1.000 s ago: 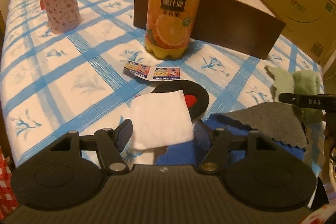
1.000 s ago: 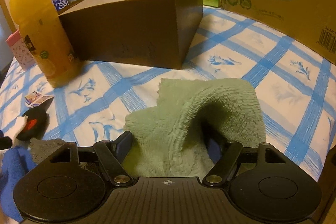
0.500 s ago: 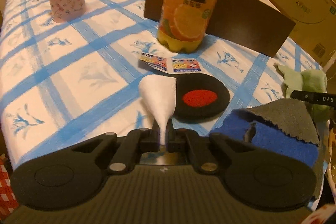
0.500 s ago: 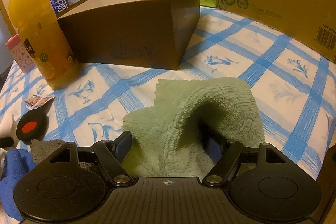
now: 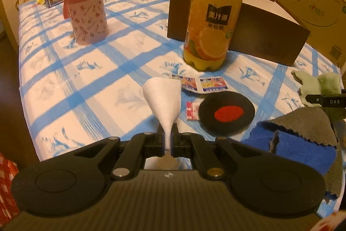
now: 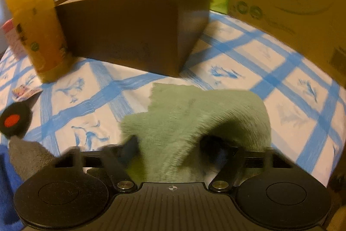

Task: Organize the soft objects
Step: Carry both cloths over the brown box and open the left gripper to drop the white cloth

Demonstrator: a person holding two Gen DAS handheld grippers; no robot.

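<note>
On a desk point(image 5: 64, 99) covered by a blue-checked cloth, the left gripper point(image 5: 168, 140) has its fingers point(image 5: 160, 138) pinched tight on a white cloth point(image 5: 164, 99), which fans upward and outward from the grip into a cone shape, its lower end squeezed thin between the two pads. Just right of the white cloth lies a black round pad point(image 5: 226, 114) with a red centre, and beside that a blue cloth point(image 5: 302, 151) partly covered by a grey cloth point(image 5: 307, 127).

The right gripper point(image 6: 170, 144) sits over a green fleece cloth point(image 6: 194, 109), whose raised fold stands between its fingers point(image 6: 129, 144). Those jaws have just been closing on the fold; the blurred picture shows the left finger against the fleece, while the right finger is sunk in the shadowed hollow of the cloth, so whether both pads press cannot be told.

Behind both cloths stands a dark brown open box point(image 6: 134, 36), with an orange juice bottle point(image 5: 214, 21) just in front of its left corner. A pink patterned cup point(image 5: 86, 14) stands well apart on the left, small printed sachets point(image 5: 203, 83) lie near the bottle's base, and a large cardboard carton point(image 6: 292, 3) rises at the far right.
</note>
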